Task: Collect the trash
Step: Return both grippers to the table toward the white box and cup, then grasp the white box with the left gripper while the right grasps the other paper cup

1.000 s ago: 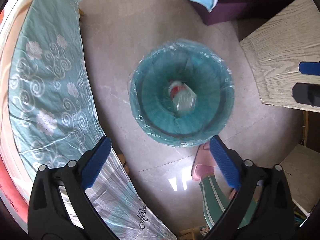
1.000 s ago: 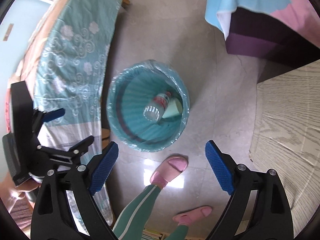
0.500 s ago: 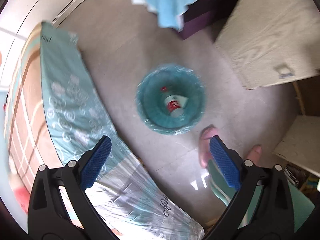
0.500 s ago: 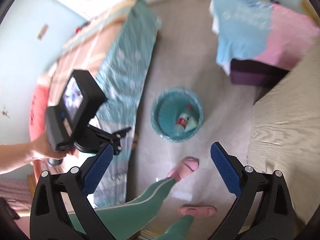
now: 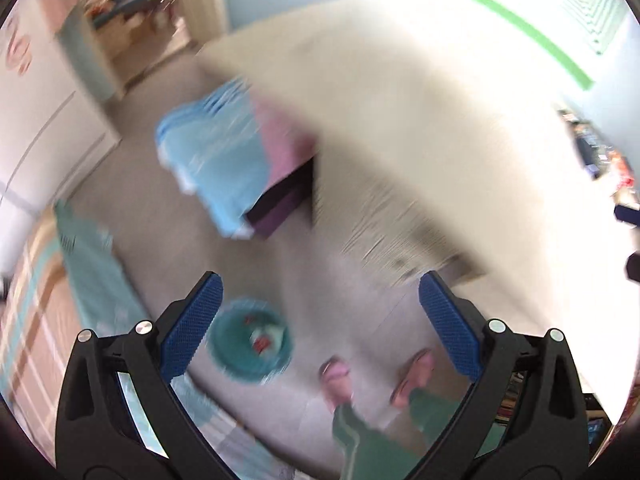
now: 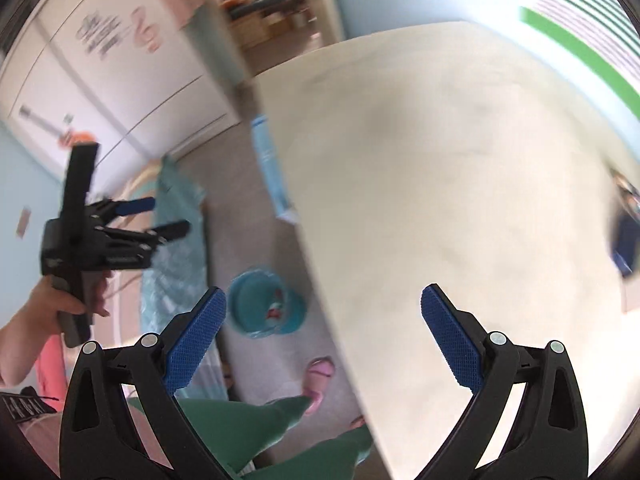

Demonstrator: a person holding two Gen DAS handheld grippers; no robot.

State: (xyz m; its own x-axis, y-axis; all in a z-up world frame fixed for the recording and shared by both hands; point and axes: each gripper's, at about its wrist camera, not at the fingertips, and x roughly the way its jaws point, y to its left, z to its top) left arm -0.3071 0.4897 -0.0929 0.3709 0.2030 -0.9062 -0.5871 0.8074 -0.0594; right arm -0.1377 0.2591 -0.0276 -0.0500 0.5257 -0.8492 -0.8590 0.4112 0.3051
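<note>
A teal trash bin (image 5: pixel 251 342) lined with a clear bag stands on the floor, far below both grippers; it holds a bottle with a red label (image 5: pixel 262 343) and a pale scrap. It also shows in the right wrist view (image 6: pixel 266 305). My left gripper (image 5: pixel 320 328) is open and empty, high above the floor. My right gripper (image 6: pixel 322 336) is open and empty, over the edge of a pale wooden table (image 6: pixel 460 208). The left gripper also shows at the left of the right wrist view (image 6: pixel 156 216). Both views are blurred.
A bed with a teal floral cover (image 5: pixel 92 264) lies at the left. A purple box draped in blue and pink cloth (image 5: pixel 240 168) stands beyond the bin. The person's pink slippers (image 5: pixel 334 372) and green trousers are below. White wardrobe doors (image 6: pixel 112 72) stand behind.
Both grippers have risen and tilted up from the bin, which has shrunk and dropped low in both views. The table and room walls have come into view. Both stay open.
</note>
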